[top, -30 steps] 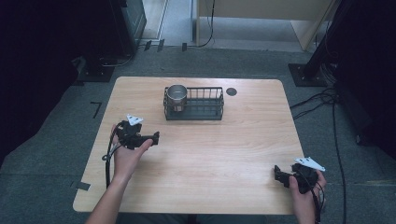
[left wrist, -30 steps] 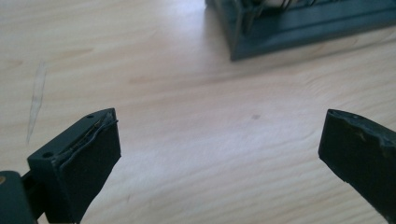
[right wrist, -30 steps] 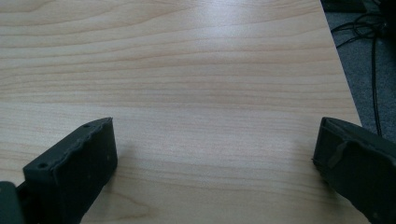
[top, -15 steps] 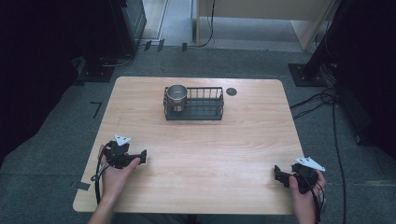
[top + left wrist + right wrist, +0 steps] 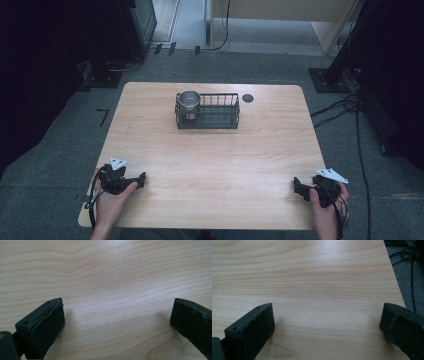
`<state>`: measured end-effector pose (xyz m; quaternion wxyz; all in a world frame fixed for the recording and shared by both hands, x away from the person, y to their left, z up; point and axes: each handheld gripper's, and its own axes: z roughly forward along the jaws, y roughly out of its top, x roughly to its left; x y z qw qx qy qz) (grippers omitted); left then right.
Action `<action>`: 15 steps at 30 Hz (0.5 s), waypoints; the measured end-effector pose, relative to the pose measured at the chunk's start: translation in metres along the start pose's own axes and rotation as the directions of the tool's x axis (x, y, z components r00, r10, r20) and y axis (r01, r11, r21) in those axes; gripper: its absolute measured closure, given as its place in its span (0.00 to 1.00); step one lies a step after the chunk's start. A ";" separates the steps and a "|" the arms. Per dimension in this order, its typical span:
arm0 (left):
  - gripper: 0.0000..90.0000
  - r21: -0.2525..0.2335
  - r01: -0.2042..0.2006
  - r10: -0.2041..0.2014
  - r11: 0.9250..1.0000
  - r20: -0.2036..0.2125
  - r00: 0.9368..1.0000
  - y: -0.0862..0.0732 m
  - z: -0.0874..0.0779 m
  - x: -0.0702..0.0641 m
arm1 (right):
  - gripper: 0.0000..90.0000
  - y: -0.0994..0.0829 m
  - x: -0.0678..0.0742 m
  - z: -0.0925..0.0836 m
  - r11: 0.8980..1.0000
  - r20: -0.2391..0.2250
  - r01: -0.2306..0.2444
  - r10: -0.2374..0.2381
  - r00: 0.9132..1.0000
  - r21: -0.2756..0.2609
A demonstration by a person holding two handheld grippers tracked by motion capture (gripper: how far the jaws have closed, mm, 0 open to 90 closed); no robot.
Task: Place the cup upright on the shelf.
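Left gripper (image 5: 141,178) at near-left corner of table (image 5: 215,165), well short of wire basket (image 5: 207,111), jaws spread wide, nothing between, only bare wood. Right gripper (image 5: 297,186) at near-right corner, also well apart from basket, jaws spread, holding nothing. Basket at far-centre; metal cup (image 5: 189,102) upright in its left end. Dark round spot (image 5: 248,98) just right of basket.

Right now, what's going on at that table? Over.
Left gripper and right gripper open, low at near edge. Metal cup in wire basket, far side. Nothing between.
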<state>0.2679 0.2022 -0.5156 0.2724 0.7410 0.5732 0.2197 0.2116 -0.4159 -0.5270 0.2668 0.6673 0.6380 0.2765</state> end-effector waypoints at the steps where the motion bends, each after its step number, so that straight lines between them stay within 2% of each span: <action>1: 0.00 -0.005 -0.001 0.001 1.000 0.000 1.000 -0.002 -0.002 0.002 | 0.00 0.000 0.000 0.000 1.000 0.000 0.000 0.000 1.000 0.000; 6: 0.00 -0.039 -0.010 0.011 0.999 0.011 1.000 -0.011 -0.006 0.011 | 0.00 0.000 0.000 0.000 1.000 0.000 -0.001 0.001 1.000 -0.001; 15: 0.00 -0.037 -0.001 0.001 0.999 0.002 1.000 -0.013 -0.007 0.013 | 0.00 0.000 0.001 0.000 1.000 -0.007 0.010 -0.010 1.000 0.000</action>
